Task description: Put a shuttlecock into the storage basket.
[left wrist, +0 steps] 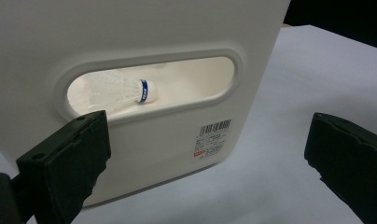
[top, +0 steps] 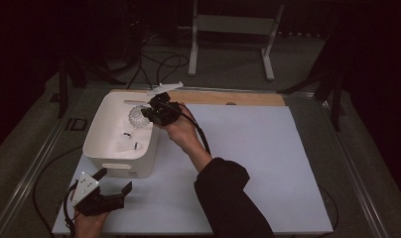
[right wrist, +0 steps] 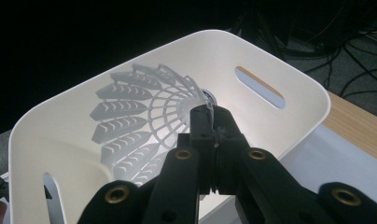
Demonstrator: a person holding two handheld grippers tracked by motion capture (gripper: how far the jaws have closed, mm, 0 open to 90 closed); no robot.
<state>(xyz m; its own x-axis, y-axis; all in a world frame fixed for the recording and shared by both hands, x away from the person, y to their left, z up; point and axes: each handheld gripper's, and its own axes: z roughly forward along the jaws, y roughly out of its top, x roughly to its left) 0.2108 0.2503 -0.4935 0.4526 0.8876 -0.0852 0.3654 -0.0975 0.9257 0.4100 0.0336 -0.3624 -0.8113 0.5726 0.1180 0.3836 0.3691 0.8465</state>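
We are holding a white plastic shuttlecock [right wrist: 140, 126] over the white bin [top: 101, 119], our right gripper [top: 150, 113] pinching the edge of its skirt just above the bin's far rim. Two more shuttlecocks [top: 127, 141] are lying on the bin's floor, one showing through the handle slot [left wrist: 151, 86]. Our left gripper [top: 114, 181] is resting on the white mat [top: 248, 148] just beside the bin's near wall, jaws spread wide.

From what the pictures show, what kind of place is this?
Probably a lab or studio set up for recording. A table under a white sheet stands on grey carpet, cables trail over the floor, and a white metal stand stands behind in a dark room.
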